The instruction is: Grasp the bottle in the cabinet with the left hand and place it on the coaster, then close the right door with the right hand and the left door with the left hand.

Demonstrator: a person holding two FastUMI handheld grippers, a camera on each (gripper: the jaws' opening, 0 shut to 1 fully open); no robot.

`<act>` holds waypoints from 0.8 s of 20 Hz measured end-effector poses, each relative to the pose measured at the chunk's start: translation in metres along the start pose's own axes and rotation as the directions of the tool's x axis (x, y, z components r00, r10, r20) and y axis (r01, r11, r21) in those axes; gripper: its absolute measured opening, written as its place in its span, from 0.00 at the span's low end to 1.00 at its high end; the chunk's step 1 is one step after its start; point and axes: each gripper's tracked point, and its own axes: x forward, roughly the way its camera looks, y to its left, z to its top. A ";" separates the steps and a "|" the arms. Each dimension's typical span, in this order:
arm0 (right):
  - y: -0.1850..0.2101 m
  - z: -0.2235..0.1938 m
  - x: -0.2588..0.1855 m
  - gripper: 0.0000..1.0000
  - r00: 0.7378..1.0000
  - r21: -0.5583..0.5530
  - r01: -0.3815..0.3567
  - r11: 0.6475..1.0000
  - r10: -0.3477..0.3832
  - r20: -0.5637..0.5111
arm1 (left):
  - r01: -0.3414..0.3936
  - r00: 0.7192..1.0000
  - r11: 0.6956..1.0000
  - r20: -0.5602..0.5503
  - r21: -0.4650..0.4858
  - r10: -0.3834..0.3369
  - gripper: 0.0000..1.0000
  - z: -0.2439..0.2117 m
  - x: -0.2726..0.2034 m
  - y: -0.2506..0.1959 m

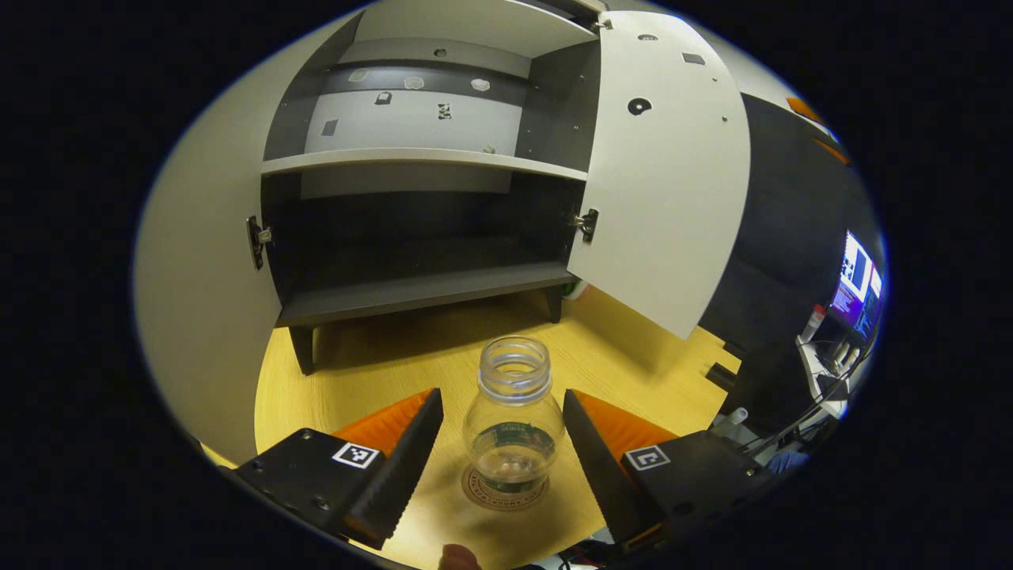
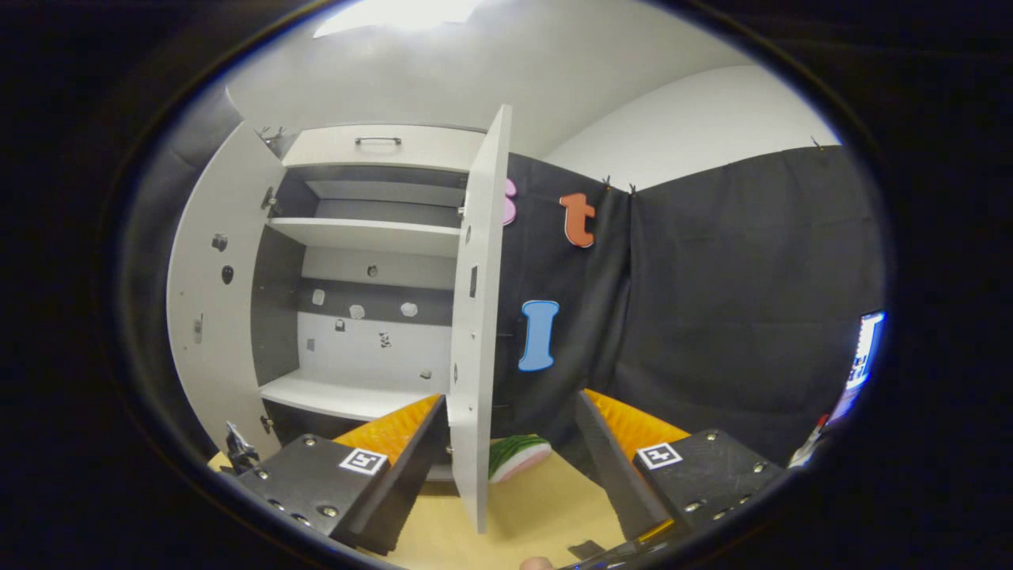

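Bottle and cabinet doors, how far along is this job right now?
Done: the bottle stands on the coaster on the table, out of the cabinet. In hand: the left hand-held gripper is open, fingers either side of the bottle, apart from it. Left: both doors. The right door stands open before the open right hand-held gripper; the left door is open too.

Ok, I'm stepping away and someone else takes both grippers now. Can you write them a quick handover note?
Left gripper: open, fingers either side of the bottle, not pressing.
Right gripper: open, its fingers straddling the edge of the right door.
The bottle stands upright on the coaster on the wooden table, in front of the cabinet.
Done: bottle placed.
Left: shut the right door with the right gripper, then the left door with the left.
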 end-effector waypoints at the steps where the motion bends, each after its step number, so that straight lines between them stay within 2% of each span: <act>1: 0.000 -0.001 0.001 0.99 1.000 0.000 0.001 1.000 -0.001 -0.001 | 0.000 1.000 1.000 0.011 -0.001 0.000 0.97 0.005 -0.002 -0.001; 5: 0.001 -0.003 0.003 0.99 1.000 0.002 -0.002 1.000 0.002 -0.006 | -0.009 0.997 1.000 0.082 0.022 0.007 0.97 0.042 -0.019 -0.001; 8: 0.003 -0.006 0.007 0.99 1.000 0.007 -0.008 1.000 0.008 -0.010 | -0.019 0.986 0.999 0.167 0.034 0.013 0.97 0.085 -0.038 -0.005; 15: 0.001 -0.010 0.019 0.99 1.000 0.009 -0.018 1.000 0.018 -0.015 | -0.090 0.918 0.995 0.390 0.039 0.068 0.96 0.206 -0.099 -0.008; 16: 0.001 -0.010 0.022 0.99 1.000 0.009 -0.020 1.000 0.020 -0.016 | -0.103 0.908 0.994 0.411 0.044 0.076 0.92 0.221 -0.109 -0.009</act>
